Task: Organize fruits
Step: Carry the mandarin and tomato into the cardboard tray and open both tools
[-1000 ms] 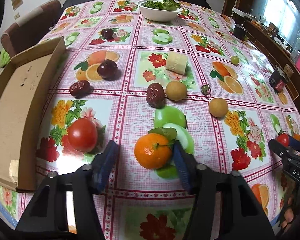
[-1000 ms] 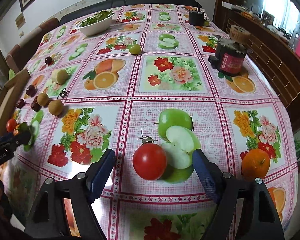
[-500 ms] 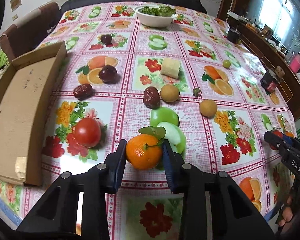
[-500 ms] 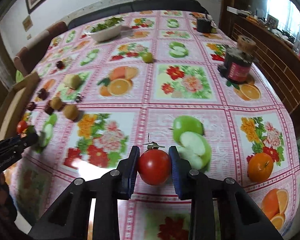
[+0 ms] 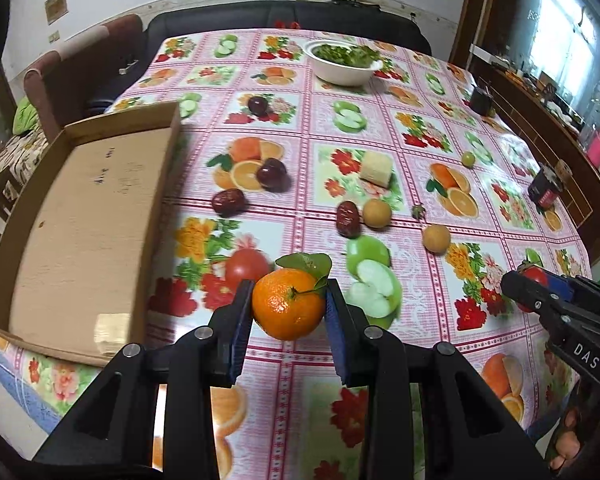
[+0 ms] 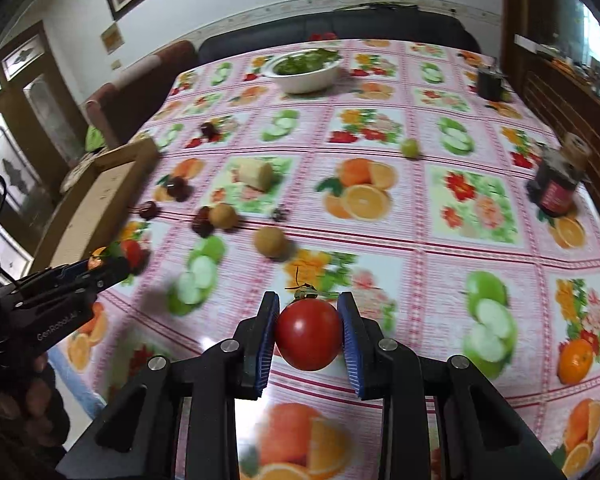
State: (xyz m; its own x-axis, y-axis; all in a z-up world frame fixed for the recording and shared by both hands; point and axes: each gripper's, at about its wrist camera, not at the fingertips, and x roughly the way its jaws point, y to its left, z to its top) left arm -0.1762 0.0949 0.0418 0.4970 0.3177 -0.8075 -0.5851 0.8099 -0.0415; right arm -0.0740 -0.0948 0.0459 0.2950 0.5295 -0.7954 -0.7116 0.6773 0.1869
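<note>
My left gripper [image 5: 289,306] is shut on an orange mandarin [image 5: 288,305] with green leaves, held above the table. My right gripper [image 6: 309,330] is shut on a red tomato [image 6: 308,335], also lifted. An open cardboard box [image 5: 84,224] lies empty at the left; it also shows in the right wrist view [image 6: 100,200]. A second tomato [image 5: 246,269] sits on the cloth just behind the mandarin. Dark plums [image 5: 271,173], red dates [image 5: 348,219] and brown round fruits [image 5: 377,212] lie mid-table. The right gripper shows at the right of the left wrist view [image 5: 540,284].
A white bowl of greens [image 5: 342,65] stands at the far end. A pale cut chunk [image 5: 376,168], a small green fruit [image 5: 468,158], a dark jar [image 5: 546,192] and a black cup [image 5: 482,100] stand to the right. A real orange [image 6: 576,360] lies at the right edge.
Both grippers closed on their fruit: the left on the mandarin, the right on the tomato. Both have lifted them off the cloth and swung left toward the box.
</note>
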